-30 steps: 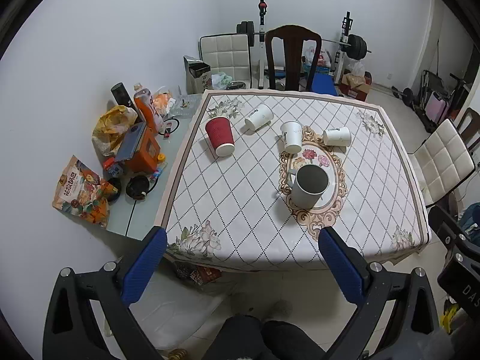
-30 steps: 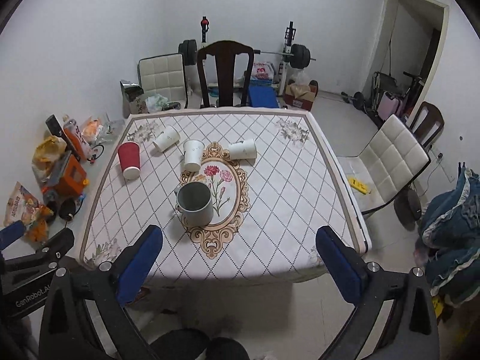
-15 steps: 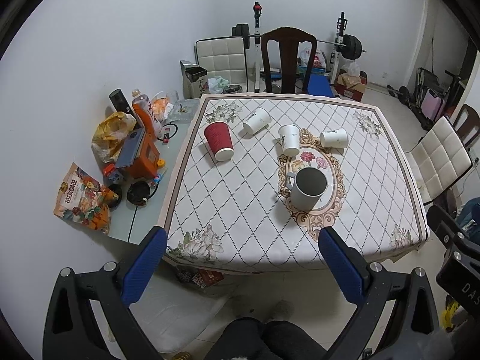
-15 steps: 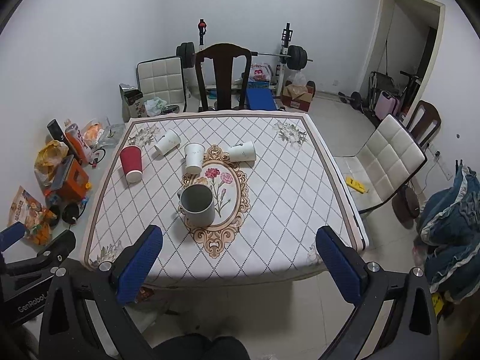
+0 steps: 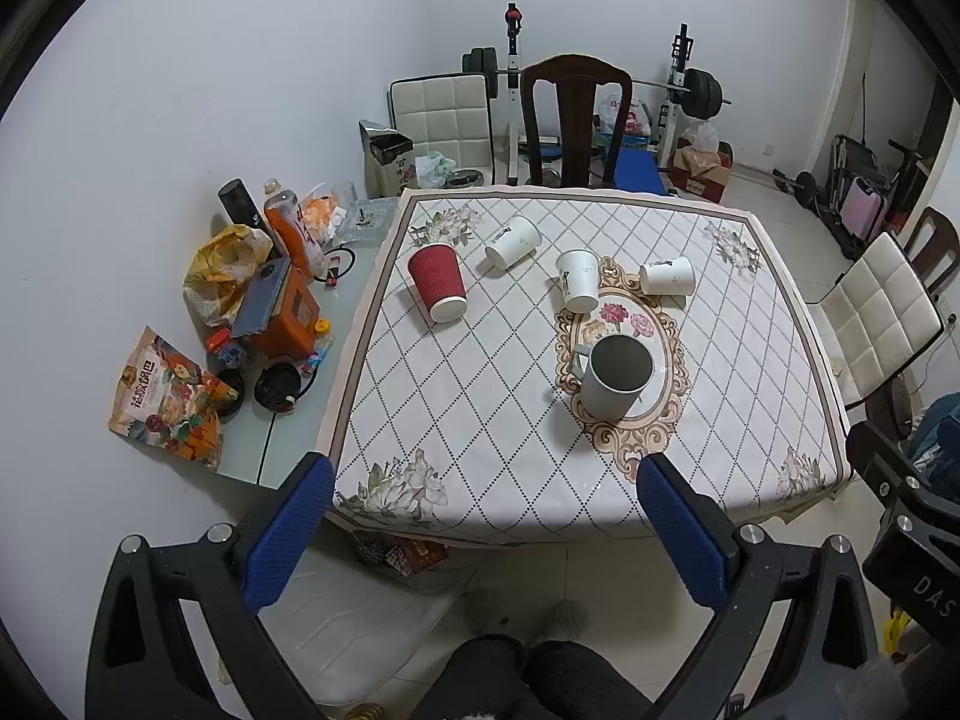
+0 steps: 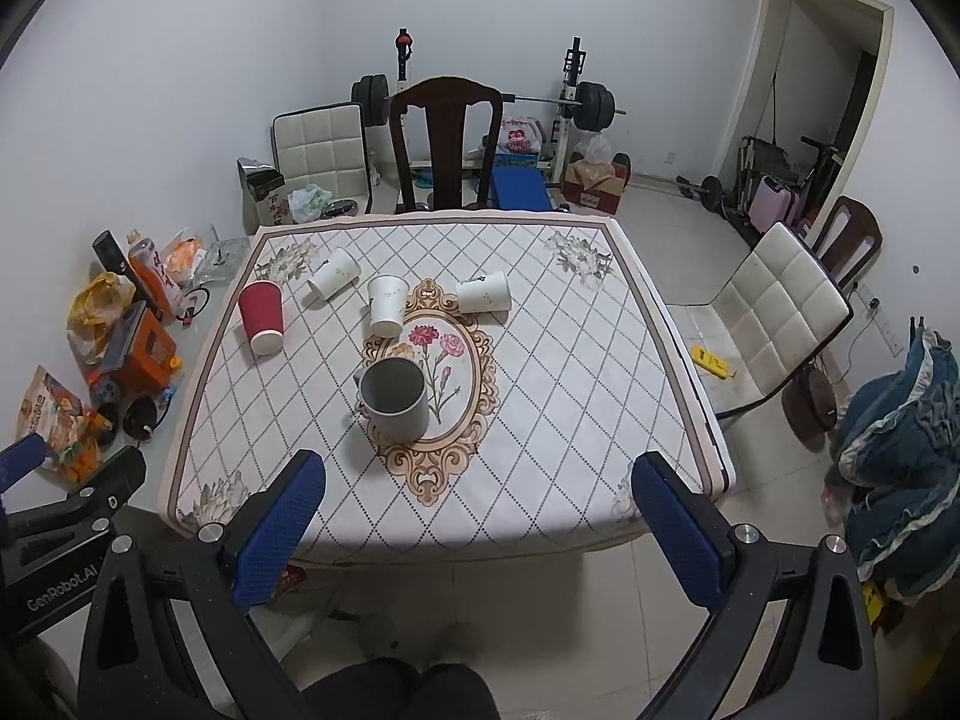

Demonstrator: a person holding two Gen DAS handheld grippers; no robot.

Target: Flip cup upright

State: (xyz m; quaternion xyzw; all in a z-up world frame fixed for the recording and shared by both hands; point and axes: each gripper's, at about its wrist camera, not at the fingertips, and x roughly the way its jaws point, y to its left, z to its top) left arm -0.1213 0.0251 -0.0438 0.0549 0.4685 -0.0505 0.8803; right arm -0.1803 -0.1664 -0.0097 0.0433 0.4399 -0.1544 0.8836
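A white mug stands upright on the floral medallion of the table. Behind it a red paper cup and a white paper cup stand upside down. Two more white paper cups lie on their sides, one at the back left and one at the back right. My left gripper and right gripper are both open and empty, held off the table's near edge, well short of every cup.
The table has a diamond-pattern cloth. A side shelf at the left holds bottles, bags and an orange box. A dark wooden chair stands behind the table and a white padded chair to the right. Gym gear lines the back wall.
Both grippers have drawn back and up from the table, so it looks smaller and farther. The cups have not moved. Both grippers stay open.
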